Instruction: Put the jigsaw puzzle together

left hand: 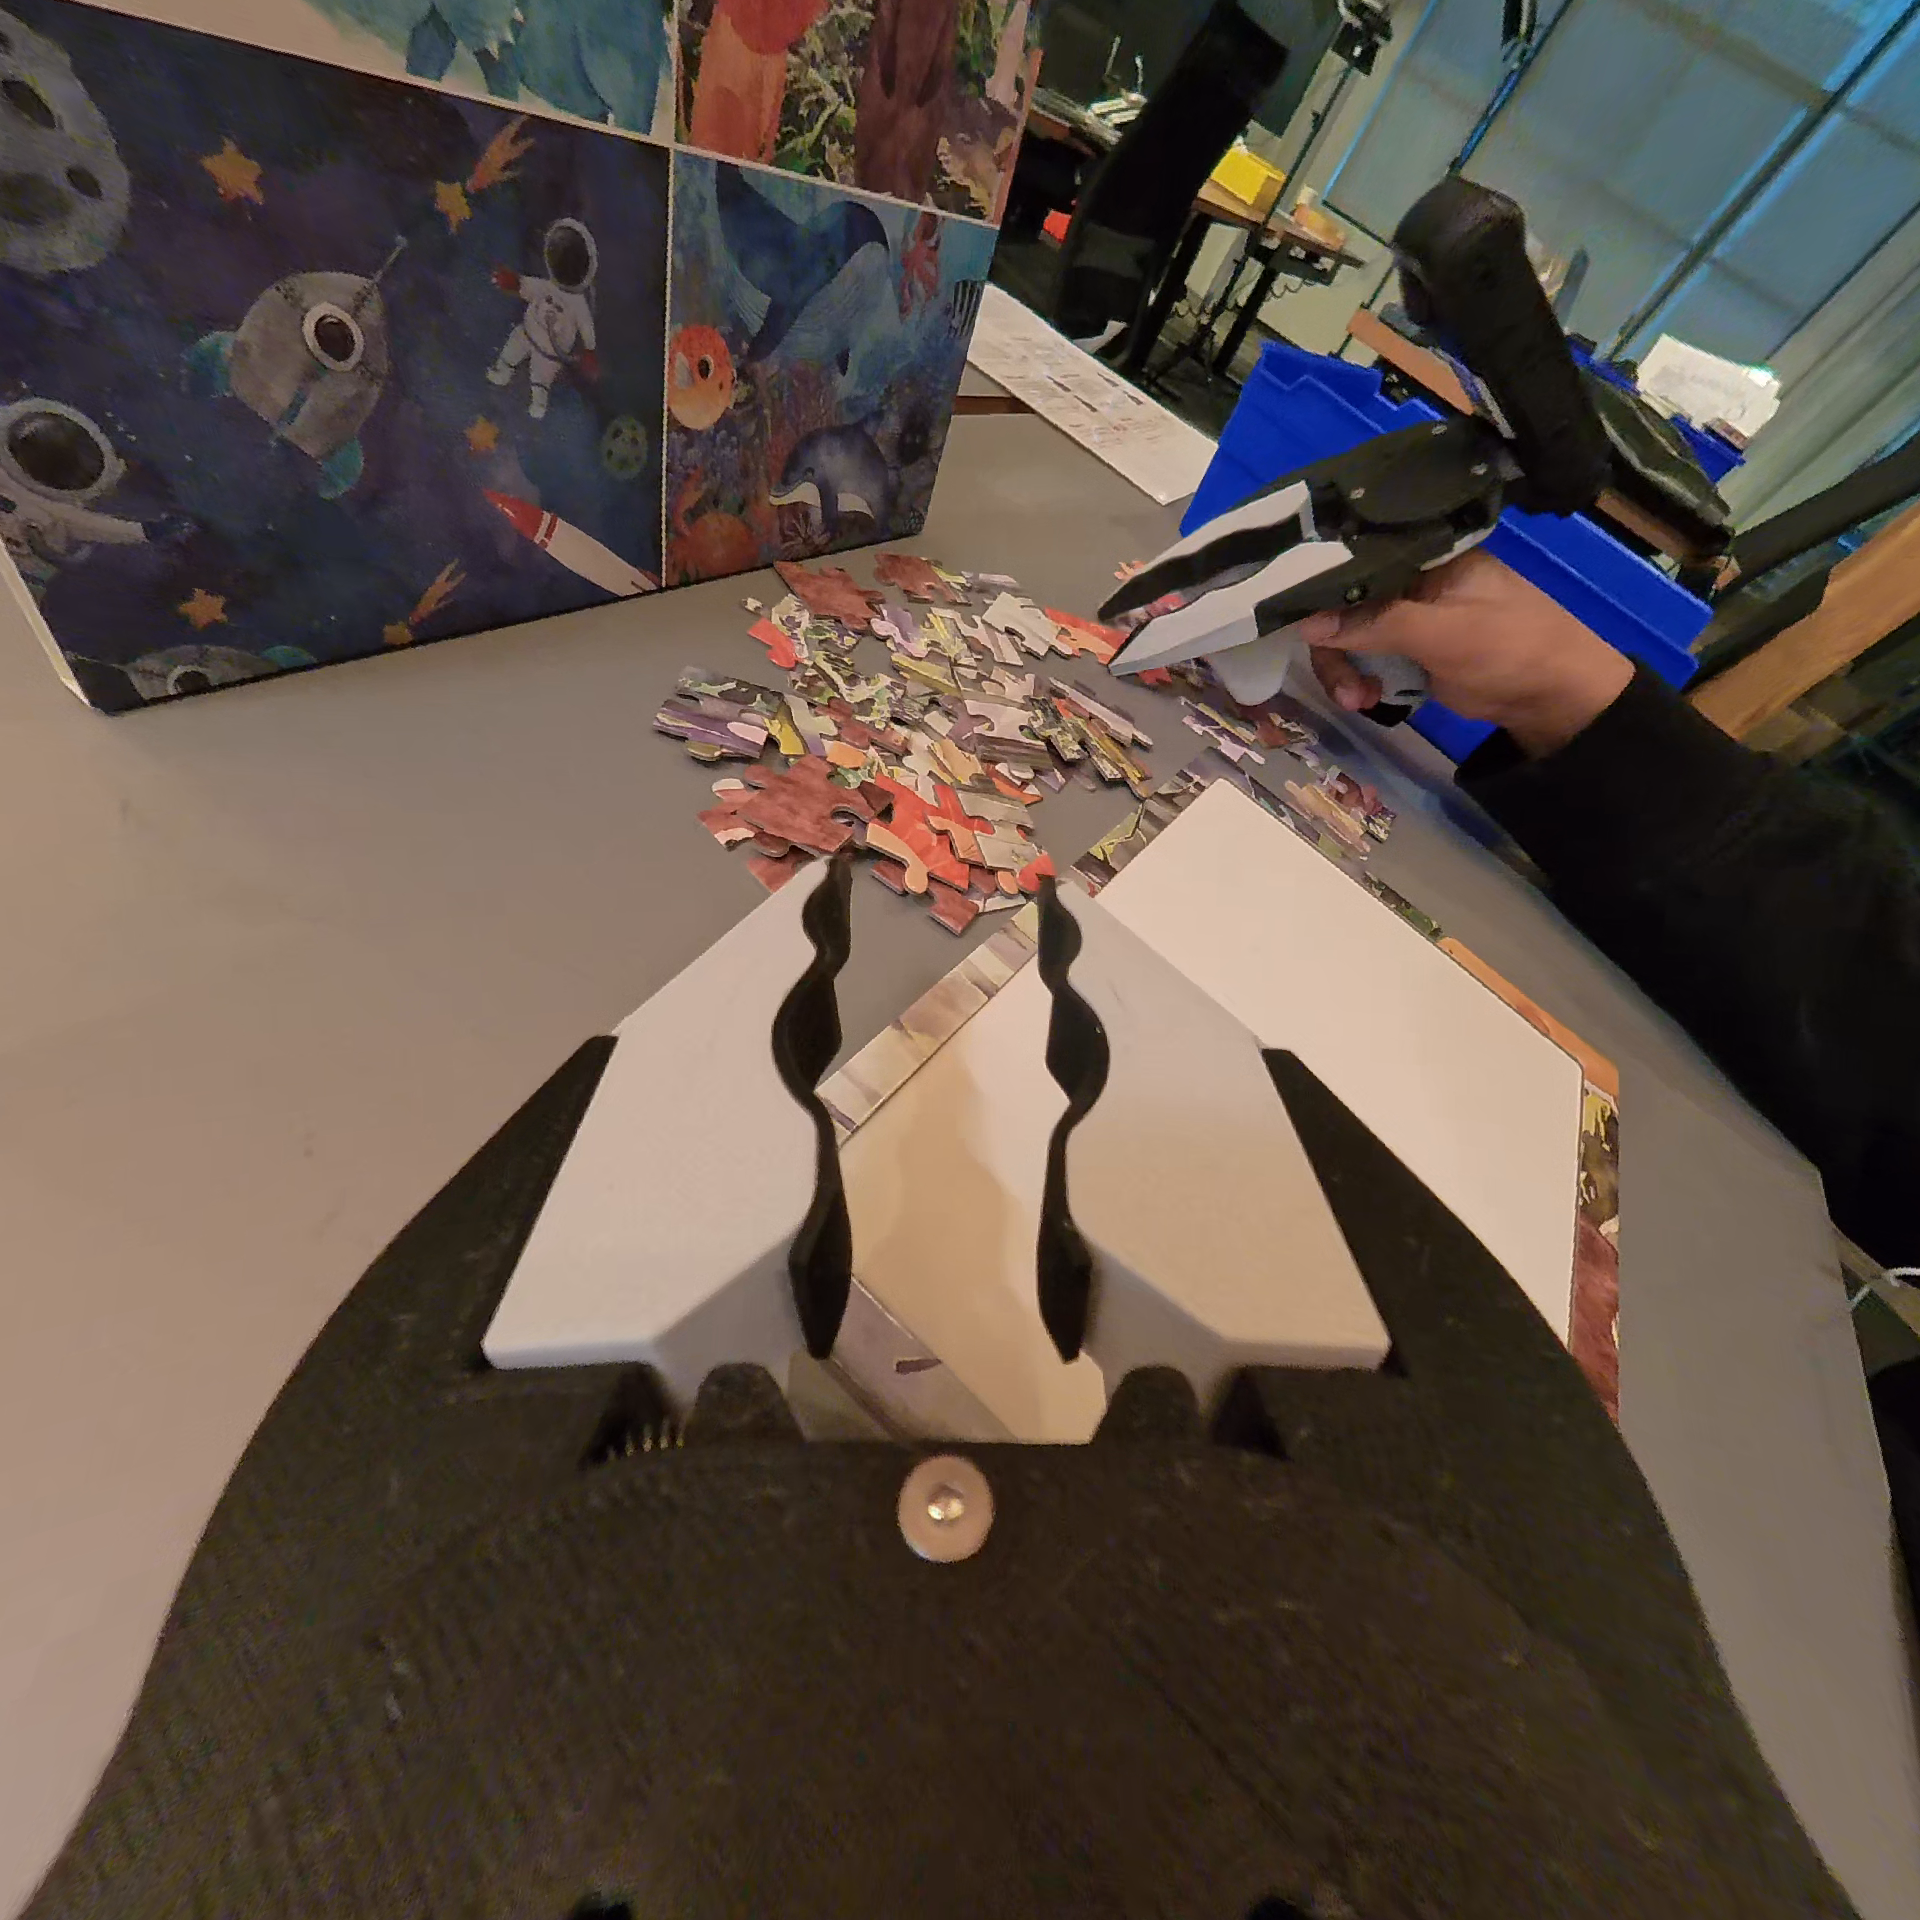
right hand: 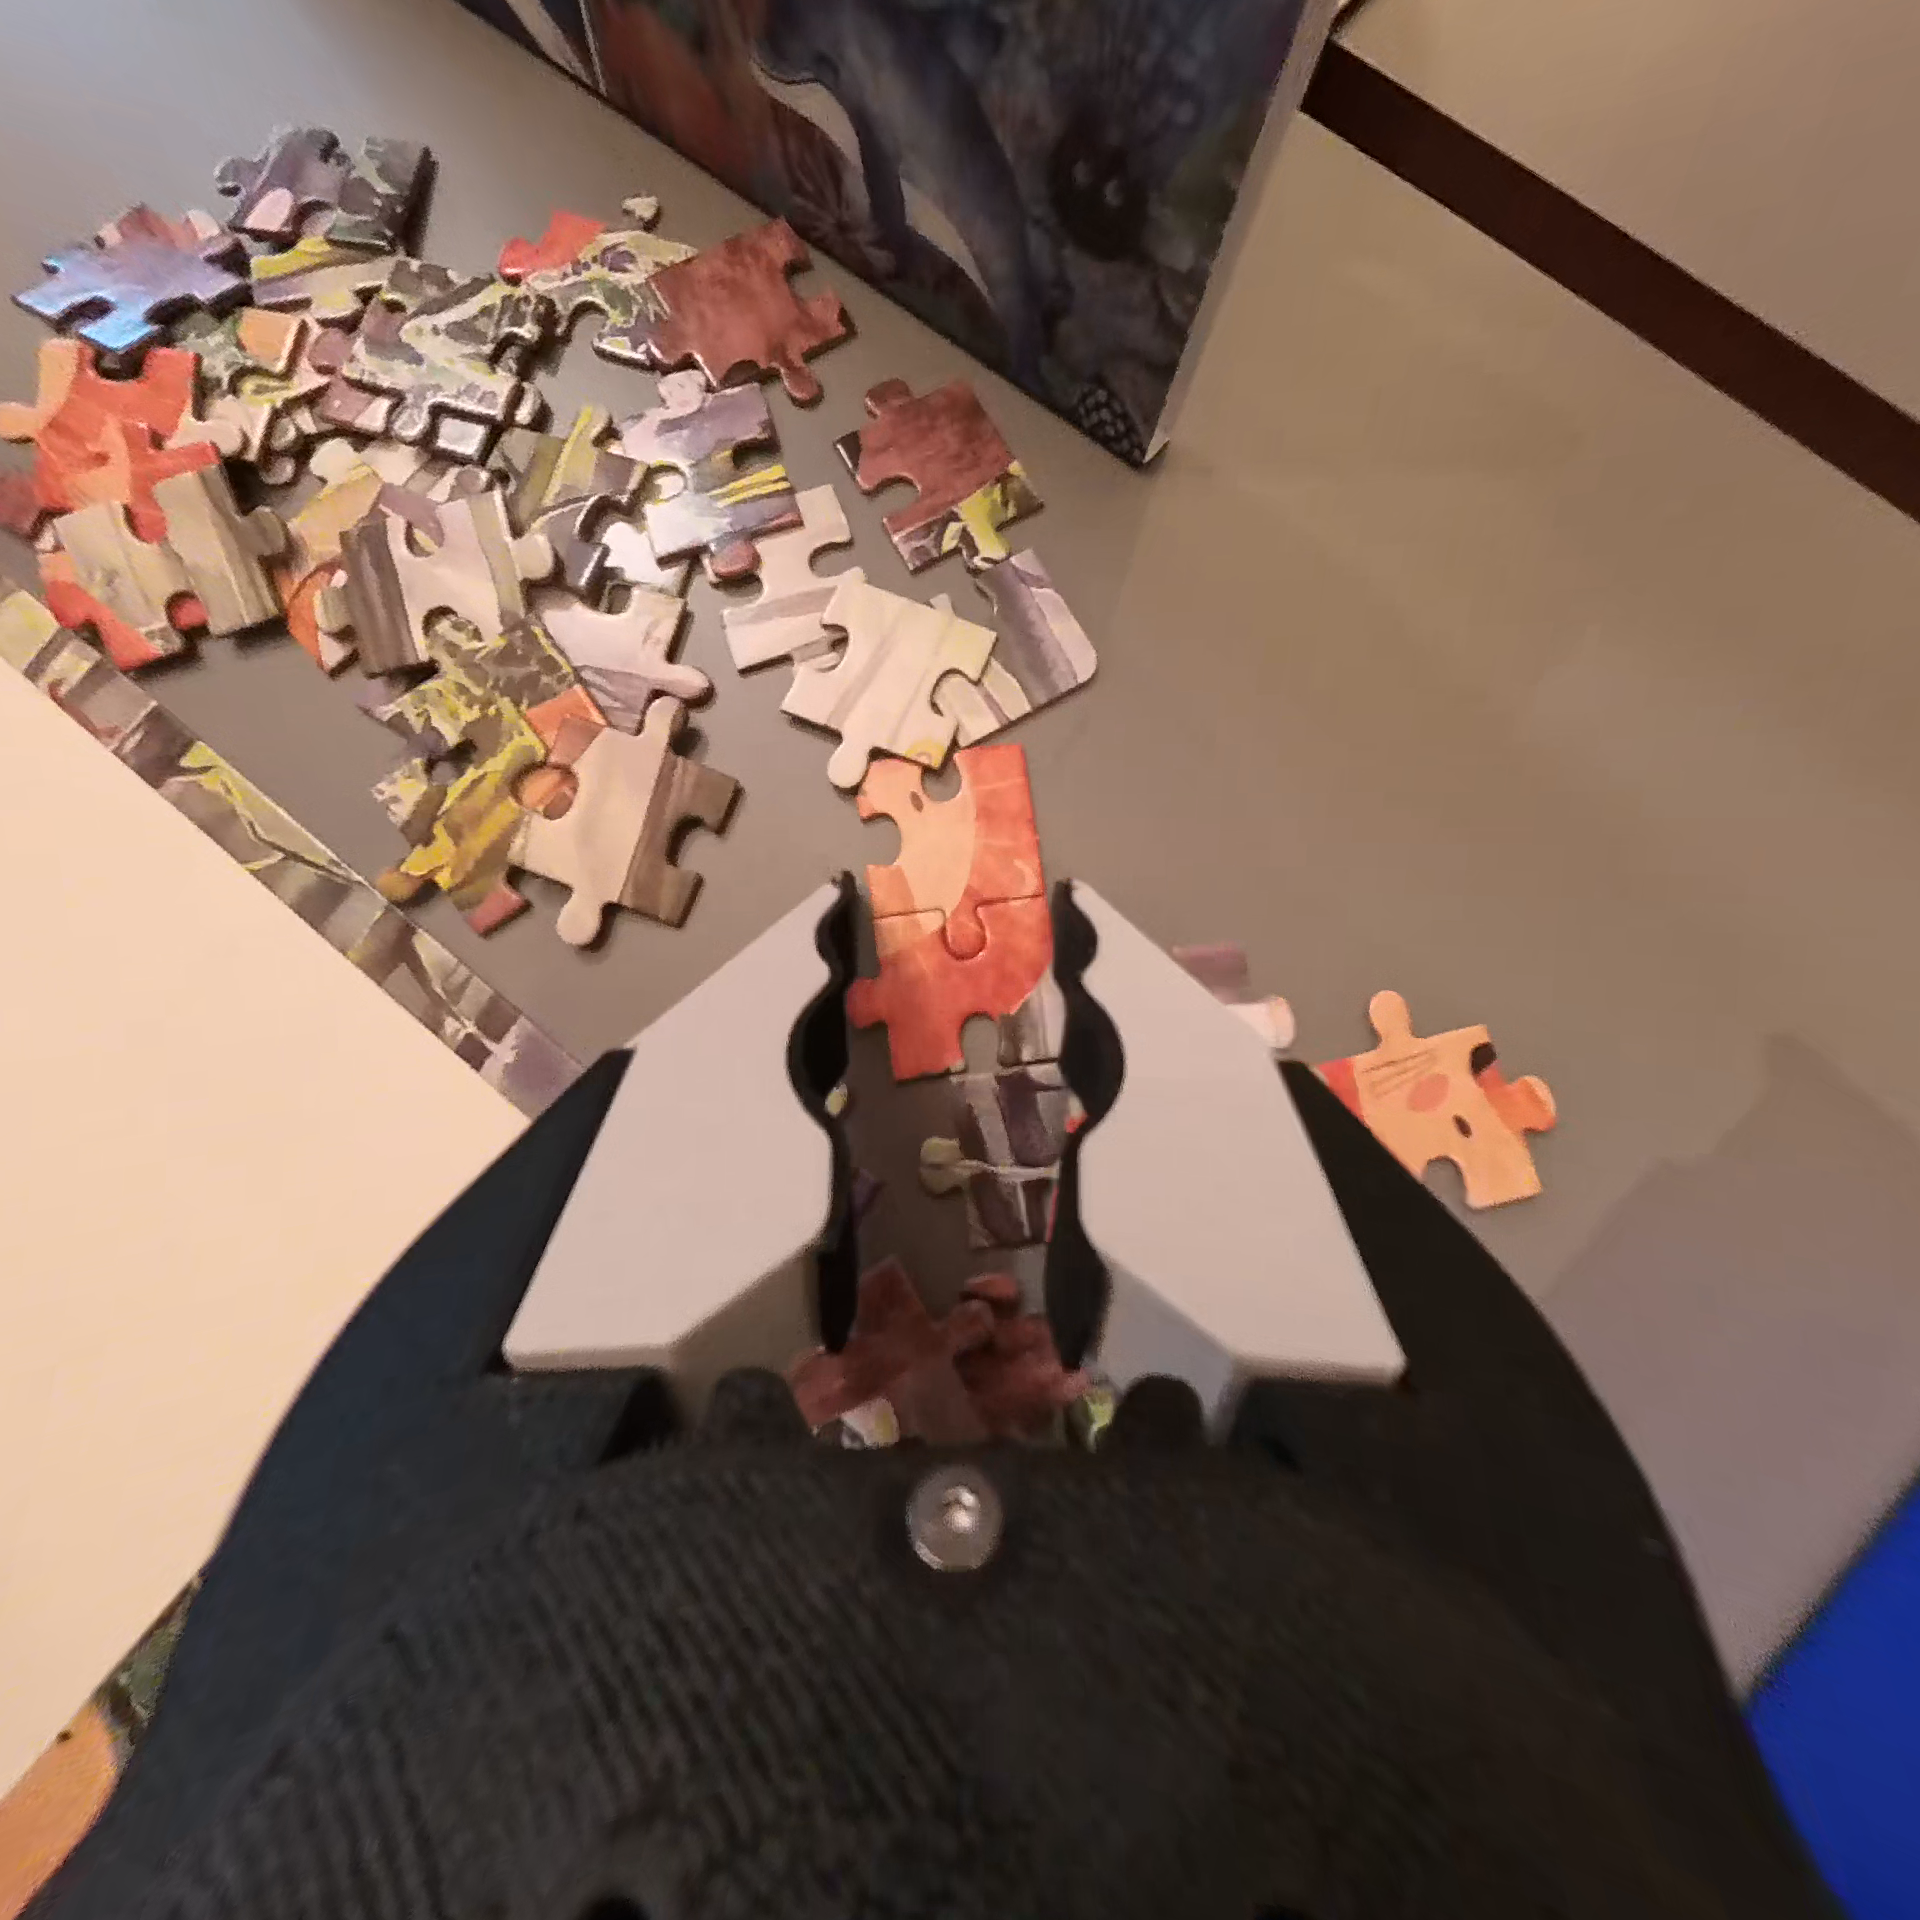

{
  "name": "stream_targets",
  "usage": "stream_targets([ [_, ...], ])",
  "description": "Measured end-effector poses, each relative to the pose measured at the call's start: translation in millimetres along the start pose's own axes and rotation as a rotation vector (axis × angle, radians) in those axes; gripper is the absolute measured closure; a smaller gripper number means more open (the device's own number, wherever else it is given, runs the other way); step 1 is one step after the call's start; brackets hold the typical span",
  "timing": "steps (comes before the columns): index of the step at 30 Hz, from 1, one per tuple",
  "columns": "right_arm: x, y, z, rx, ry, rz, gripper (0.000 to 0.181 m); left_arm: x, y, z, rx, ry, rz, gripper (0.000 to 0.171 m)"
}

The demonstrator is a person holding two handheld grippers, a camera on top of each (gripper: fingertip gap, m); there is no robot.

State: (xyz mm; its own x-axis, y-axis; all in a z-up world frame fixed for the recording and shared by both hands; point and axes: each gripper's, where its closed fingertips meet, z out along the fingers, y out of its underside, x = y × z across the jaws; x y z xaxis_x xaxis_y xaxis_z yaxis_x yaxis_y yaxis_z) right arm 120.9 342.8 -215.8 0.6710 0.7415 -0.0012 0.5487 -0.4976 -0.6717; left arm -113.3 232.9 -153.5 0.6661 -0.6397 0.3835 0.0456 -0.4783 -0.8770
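A pile of loose jigsaw pieces lies on the grey table; it also shows in the right wrist view. A white puzzle board with a printed border lies in front of the pile and fills the left edge of the right wrist view. My left gripper is open and empty, above the board's near-left corner. My right gripper is open and empty, hovering over two joined orange pieces. It also shows in the left wrist view, above the pile's right side.
A big illustrated puzzle box stands behind the pile, its corner close by. One pale orange piece lies alone to the right. A blue bin stands at the table's right edge, a printed sheet behind. A person's sleeve crosses the right. Tip to tip, the grippers are about 25 centimeters apart. My right tips are roughly 8 centimeters from the pale orange piece.
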Motion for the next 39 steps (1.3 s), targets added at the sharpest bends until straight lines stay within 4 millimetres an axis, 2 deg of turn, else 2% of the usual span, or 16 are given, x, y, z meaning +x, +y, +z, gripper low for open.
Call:
stream_targets([
  [7,1,2,-3,0.001,0.035,0.006,0.151,3,1,1,-0.001,0.000,0.019,0.137],
  [8,2,1,-5,0.009,0.046,-0.001,0.176,3,0,0,0.001,-0.001,0.019,0.137],
  [9,3,-1,-8,0.025,0.064,-0.004,0.180,3,0,0,0.002,-0.001,0.020,0.137],
  [12,1,-3,-15,0.038,0.063,0.000,0.165,4,1,0,0.000,-0.001,0.025,0.137],
  [18,8,-1,-17,0.066,0.091,0.030,0.158,4,0,0,0.001,-0.002,0.025,0.137],
  [25,28,-8,-33,0.175,0.135,0.134,0.151,4,1,0,-0.002,-0.003,0.030,0.137],
  [33,24,1,-24,0.127,0.149,0.099,0.146,5,1,1,-0.004,-0.003,0.036,0.137],
  [39,9,-8,-24,0.182,0.094,0.093,0.148,6,1,1,-0.004,-0.003,0.037,0.137],
])
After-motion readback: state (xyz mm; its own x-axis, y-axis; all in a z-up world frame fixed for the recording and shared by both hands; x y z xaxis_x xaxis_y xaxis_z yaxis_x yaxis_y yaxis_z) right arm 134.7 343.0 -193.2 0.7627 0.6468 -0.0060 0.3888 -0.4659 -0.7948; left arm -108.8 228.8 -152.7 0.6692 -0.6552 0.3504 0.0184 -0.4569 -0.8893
